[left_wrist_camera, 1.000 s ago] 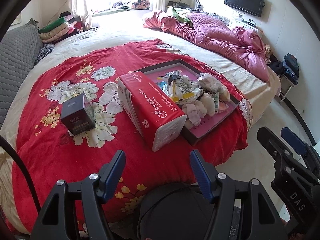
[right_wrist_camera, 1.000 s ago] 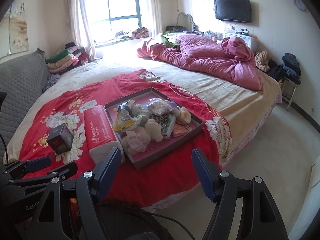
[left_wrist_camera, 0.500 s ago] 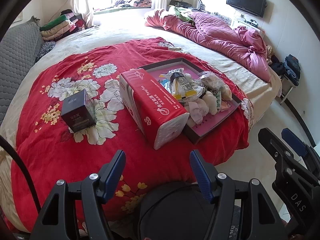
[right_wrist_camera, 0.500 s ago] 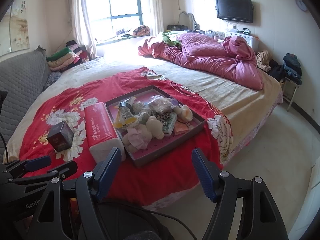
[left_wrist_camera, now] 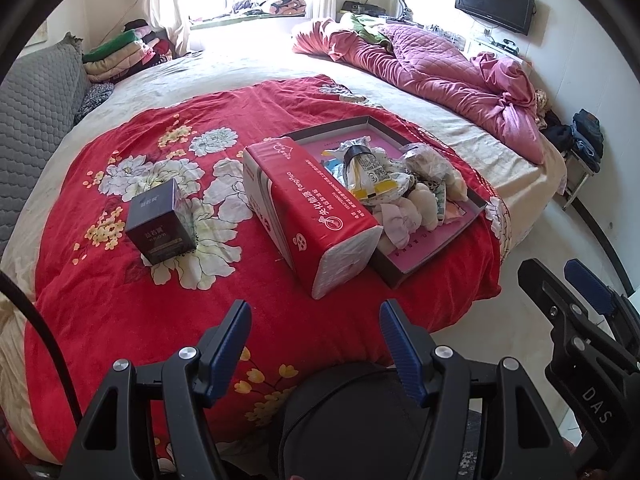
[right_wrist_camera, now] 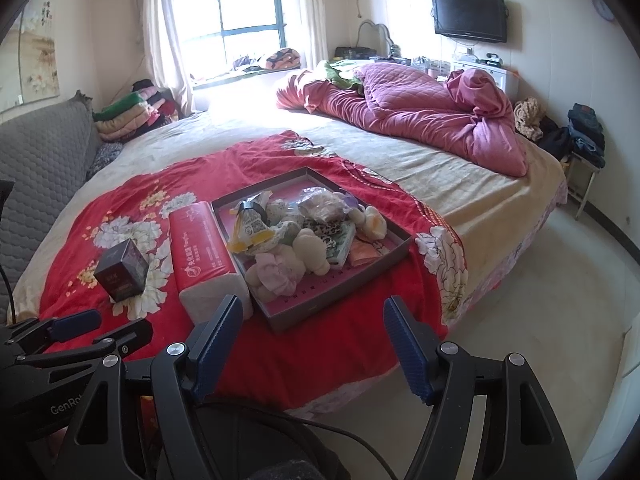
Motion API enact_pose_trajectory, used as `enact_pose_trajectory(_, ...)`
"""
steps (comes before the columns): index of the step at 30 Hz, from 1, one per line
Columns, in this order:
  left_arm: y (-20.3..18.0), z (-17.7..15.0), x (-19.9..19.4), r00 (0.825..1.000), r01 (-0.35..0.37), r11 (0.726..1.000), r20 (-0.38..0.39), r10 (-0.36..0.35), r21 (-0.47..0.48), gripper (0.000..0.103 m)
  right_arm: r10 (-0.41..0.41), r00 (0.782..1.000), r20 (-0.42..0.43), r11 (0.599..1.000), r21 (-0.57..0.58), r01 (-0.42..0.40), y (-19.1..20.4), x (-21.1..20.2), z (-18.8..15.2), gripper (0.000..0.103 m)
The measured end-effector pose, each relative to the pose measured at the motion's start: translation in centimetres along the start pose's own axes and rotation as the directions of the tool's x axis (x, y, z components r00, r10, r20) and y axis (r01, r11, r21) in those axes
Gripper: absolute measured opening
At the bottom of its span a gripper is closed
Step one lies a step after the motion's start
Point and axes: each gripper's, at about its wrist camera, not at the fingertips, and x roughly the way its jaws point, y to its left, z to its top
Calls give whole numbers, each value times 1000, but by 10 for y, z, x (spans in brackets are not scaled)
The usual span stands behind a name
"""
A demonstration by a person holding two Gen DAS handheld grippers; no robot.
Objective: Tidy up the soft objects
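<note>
Holding left gripper [left_wrist_camera: 314,338] and right gripper [right_wrist_camera: 312,336] spread, nothing between fingers, off bed's near edge. Soft objects [right_wrist_camera: 304,232] heaped in shallow tray [right_wrist_camera: 392,254] on red blanket [left_wrist_camera: 120,300], toward bed's near right corner. Tissue pack [left_wrist_camera: 308,208] touching tray's left wall, long axis parallel to wall, white end facing us. Dark box [left_wrist_camera: 160,222] well left. Whether sorting is ahead or finished, we cannot tell. Any pick: we close gently on one item only.
</note>
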Motion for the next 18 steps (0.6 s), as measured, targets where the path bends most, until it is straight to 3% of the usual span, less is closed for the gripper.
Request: enact_pose_trajectory(18,-1,0,1,1000,-16,1000,-4,16,0,66,0,1000,-2,1000,5,0,-2,0,-1,74)
